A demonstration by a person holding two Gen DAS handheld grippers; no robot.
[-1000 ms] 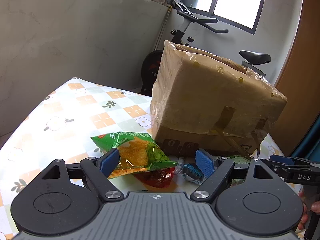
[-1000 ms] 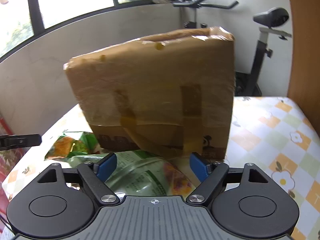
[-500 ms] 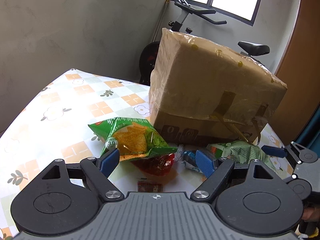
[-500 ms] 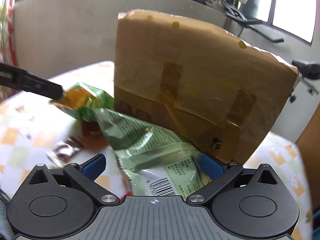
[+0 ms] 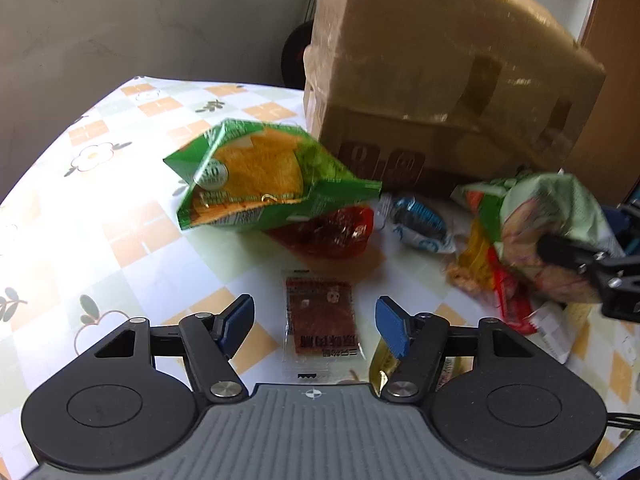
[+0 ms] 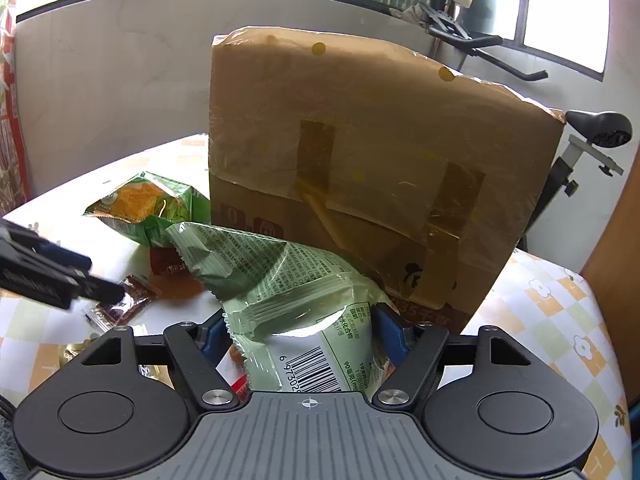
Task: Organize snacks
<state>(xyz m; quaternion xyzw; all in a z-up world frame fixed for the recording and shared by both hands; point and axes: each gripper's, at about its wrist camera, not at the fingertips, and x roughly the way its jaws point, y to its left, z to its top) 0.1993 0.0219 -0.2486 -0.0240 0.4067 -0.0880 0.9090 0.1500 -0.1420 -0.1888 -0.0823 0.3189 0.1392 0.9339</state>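
1. Left wrist view: left gripper (image 5: pixel 314 326) hangs over the flower-check tablecloth (image 5: pixel 120 216); its jaws have just been closing, blue pads apart, touching nothing. The small flat clear sachet with a brown square inside (image 5: pixel 320 326) lies on the cloth between them at 12 o'clock

2. Same view, further off: puffy green chip bag with orange print (image 5: pixel 260 176) at 11 o'clock, overlapping a red crinkled pouch (image 5: pixel 332 232); blue-and-white wrapped sweet (image 5: pixel 420 226) at 1 o'clock; tall taped cardboard box (image 5: pixel 440 80) behind all

3. Handling, judged: sachet light, thin, slick film, lies flat; take it across the short sides, pads pressed to the cloth so the film buckles up

4. Right wrist view: right gripper (image 6: pixel 300 340) has just been closing its jaws and pinches the pale green crinkled snack bag with barcode (image 6: pixel 288 280); box (image 6: pixel 380 160) at 12 o'clock, chip bag (image 6: pixel 148 208) at 10 o'clock

5. Judged: bag light, air-filled, contents likely crushable; a grip at the seal end is safer than mid-body
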